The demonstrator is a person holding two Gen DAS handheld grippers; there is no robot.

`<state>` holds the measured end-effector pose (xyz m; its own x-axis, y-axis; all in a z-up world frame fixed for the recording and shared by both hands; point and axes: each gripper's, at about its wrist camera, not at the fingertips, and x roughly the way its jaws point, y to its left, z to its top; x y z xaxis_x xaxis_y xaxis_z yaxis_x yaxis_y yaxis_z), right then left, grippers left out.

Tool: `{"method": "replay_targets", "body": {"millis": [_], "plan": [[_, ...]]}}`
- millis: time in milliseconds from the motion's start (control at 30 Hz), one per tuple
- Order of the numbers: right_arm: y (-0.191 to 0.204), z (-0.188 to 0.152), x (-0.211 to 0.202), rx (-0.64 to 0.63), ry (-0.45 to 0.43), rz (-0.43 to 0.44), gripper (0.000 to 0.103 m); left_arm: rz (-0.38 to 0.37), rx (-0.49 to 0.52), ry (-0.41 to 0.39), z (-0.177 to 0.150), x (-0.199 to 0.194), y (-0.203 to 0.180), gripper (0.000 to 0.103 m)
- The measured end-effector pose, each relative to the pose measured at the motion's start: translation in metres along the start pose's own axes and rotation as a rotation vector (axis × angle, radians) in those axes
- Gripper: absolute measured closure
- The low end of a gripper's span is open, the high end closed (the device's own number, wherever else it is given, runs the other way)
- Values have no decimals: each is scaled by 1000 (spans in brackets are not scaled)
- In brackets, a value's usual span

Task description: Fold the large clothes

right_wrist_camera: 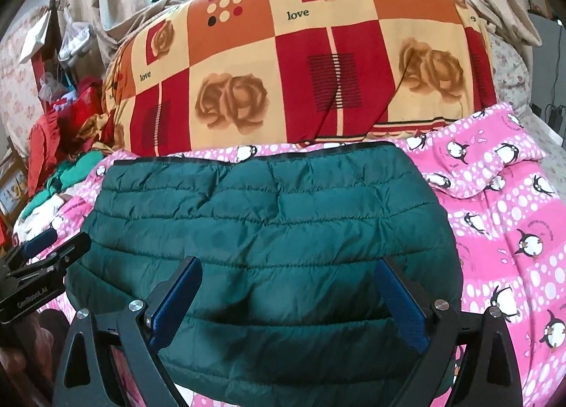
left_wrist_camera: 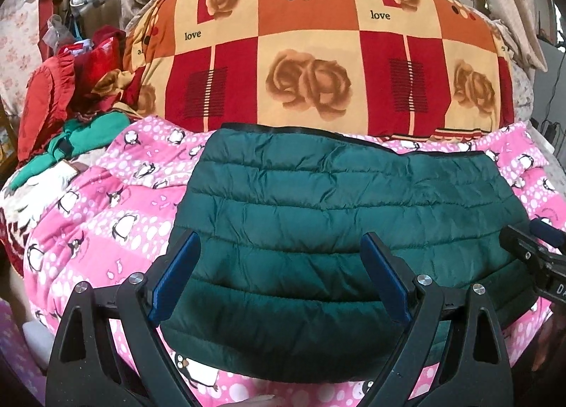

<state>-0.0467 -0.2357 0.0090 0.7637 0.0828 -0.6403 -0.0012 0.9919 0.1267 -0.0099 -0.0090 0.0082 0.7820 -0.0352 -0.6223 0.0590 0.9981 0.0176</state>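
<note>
We see a dark green quilted jacket [left_wrist_camera: 339, 216] lying folded into a compact block on a pink penguin-print blanket [left_wrist_camera: 106, 201] that covers the bed, just in front of a large rolled quilt [left_wrist_camera: 318, 49] patterned with roses. The left tool [left_wrist_camera: 279, 272] hangs over the jacket's near left part with its jaws spread wide and nothing between them; the right tool [right_wrist_camera: 290, 295] hangs likewise released over the near right part. Each tool shows at the edge of the other's view, so we judge that they stand side by side.

We judge the fold to be far along, with a final halving or a tidy-up remaining. To do this well, we would bring both tools down on the near edge at matching points, pinch all layers together, and carry the edge over evenly so that the far corners meet.

The jacket shows horizontal stitched channels, a slight sheen and fine wrinkles; a dark trim runs along its far edge. We expect the puffy, slippery shell to spring back, so a firm press after folding is advisable. A heap of red and green clothes [left_wrist_camera: 70, 106] lies at the left.
</note>
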Motion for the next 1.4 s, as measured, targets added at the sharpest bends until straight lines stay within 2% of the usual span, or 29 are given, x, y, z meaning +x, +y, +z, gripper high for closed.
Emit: {"method": "replay_targets", "body": {"millis": [500, 1400], "plan": [[8, -4, 5, -22, 16, 6, 6, 34, -45, 39, -7, 13, 11, 11], [26, -6, 10, -98, 20, -34, 6, 49, -53, 42, -9, 16, 16, 11]]}}
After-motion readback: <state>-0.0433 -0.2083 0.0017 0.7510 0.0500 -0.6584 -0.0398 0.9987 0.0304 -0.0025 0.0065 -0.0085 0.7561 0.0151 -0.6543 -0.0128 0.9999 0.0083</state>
